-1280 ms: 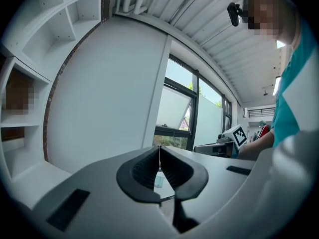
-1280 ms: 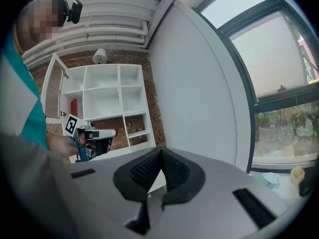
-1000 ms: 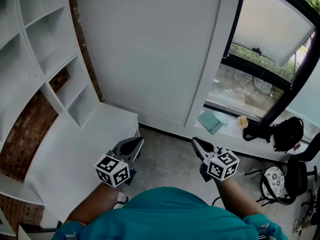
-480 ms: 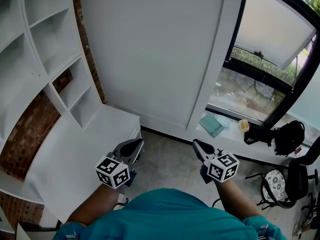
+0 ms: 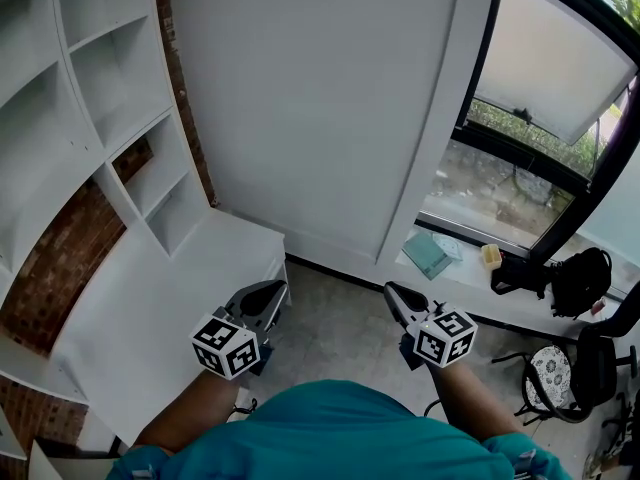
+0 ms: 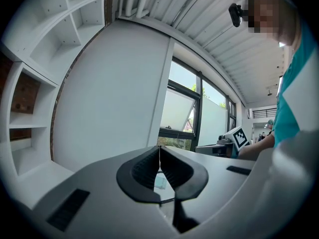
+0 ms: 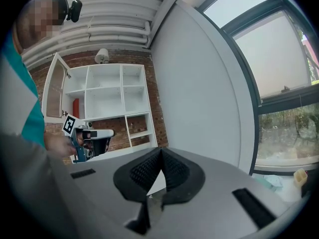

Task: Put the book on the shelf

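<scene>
A thin teal book [image 5: 428,254] lies flat on the low window sill at the right, ahead of both grippers. The white shelf unit [image 5: 110,118] stands at the left against a brick wall, its near compartments empty; it also shows in the right gripper view [image 7: 107,96]. My left gripper [image 5: 272,290] and right gripper [image 5: 390,292] hover side by side above the floor, close to my body. Both are shut with nothing between the jaws, as the left gripper view [image 6: 159,148] and right gripper view [image 7: 160,151] confirm. Neither touches the book or the shelf.
A white low bench [image 5: 150,308] runs under the shelf at the left. On the sill by the book sits a small yellow item [image 5: 490,255]. A black bag [image 5: 575,278] and a chair [image 5: 560,368] stand at the right. A red object [image 7: 76,108] sits in one shelf compartment.
The head view has shifted a little, so shelf and window sit slightly further right. Both grippers stay shut and keep their places in front of my body.
</scene>
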Motion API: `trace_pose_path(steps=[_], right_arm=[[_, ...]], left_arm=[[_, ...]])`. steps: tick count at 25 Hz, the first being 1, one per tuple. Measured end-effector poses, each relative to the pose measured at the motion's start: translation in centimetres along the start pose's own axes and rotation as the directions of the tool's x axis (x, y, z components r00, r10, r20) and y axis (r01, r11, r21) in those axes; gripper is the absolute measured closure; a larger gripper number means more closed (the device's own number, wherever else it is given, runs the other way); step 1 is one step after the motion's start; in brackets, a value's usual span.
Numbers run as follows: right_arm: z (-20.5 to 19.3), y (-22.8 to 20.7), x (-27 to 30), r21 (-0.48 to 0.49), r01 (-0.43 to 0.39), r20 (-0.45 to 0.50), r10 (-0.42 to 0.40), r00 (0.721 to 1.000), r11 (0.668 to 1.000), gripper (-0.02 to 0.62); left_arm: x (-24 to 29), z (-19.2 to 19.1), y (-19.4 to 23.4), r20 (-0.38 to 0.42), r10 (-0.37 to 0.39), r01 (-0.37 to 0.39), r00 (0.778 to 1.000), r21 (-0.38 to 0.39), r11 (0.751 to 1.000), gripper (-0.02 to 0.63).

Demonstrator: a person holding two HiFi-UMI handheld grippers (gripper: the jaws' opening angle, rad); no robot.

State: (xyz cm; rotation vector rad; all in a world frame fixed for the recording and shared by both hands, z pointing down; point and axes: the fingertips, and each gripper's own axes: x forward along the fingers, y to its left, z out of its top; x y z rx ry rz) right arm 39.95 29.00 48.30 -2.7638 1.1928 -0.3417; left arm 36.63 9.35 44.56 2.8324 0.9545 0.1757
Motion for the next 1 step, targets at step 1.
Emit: trace_pose_path(steps=[1], right_arm=[[-0.02,0.07,0.02,-0.001,-0.001,0.000,0.001,1.000,1.000,0.575]], left_arm=[[-0.09,-0.03,0.01,0.000,0.001,-0.001,1.000,-0.001,1.000,0.588]])
